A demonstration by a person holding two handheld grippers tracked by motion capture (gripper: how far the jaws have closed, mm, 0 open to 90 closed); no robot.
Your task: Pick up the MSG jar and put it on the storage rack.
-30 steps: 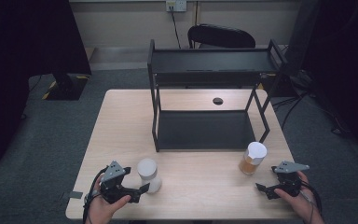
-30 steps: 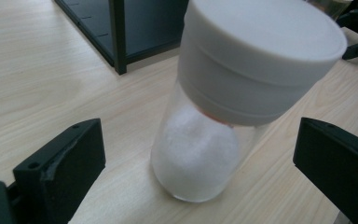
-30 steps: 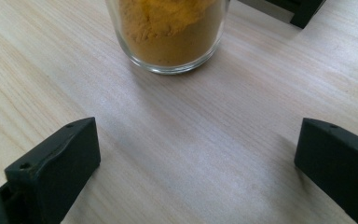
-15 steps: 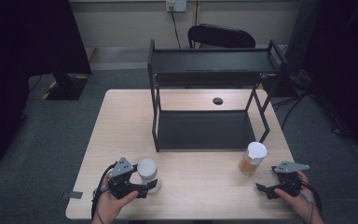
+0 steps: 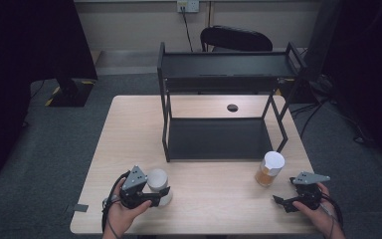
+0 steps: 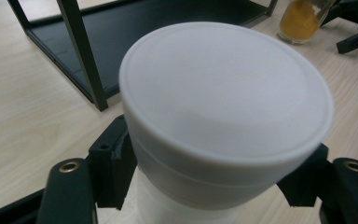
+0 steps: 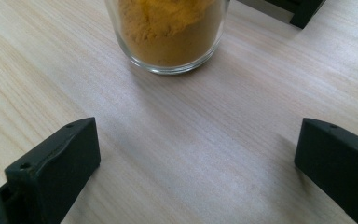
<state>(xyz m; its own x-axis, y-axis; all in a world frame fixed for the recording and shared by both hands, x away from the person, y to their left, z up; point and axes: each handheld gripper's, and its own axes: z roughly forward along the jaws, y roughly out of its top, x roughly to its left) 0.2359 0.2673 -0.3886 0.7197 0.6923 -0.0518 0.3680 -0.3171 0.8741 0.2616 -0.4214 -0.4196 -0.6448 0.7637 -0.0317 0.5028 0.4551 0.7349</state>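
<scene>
A white lidded jar [image 5: 158, 180] stands near the table's front left. My left gripper [image 5: 161, 190] has just been closing its jaws with the jar between them, and they now press on it under the lid. In the left gripper view the white jar [image 6: 223, 93] rises large between the pads of the left gripper [image 6: 209, 179]. At the front right stands a glass jar of yellow powder [image 5: 269, 169] with a white lid. My right gripper [image 5: 284, 192] rests open a short way right of it and nearer me. In the right gripper view the glass jar [image 7: 168, 32] stands ahead of the right gripper [image 7: 196, 163], beyond its spread jaws.
A black two-level rack [image 5: 165, 124] stands at the middle of the wooden table [image 5: 129, 129], with a small dark round spot [image 5: 232, 107] behind it. A black chair [image 5: 236, 39] is beyond the table's far edge.
My left gripper has slid right to the white jar and shut its jaws on it. The right gripper and the glass jar have kept still.
</scene>
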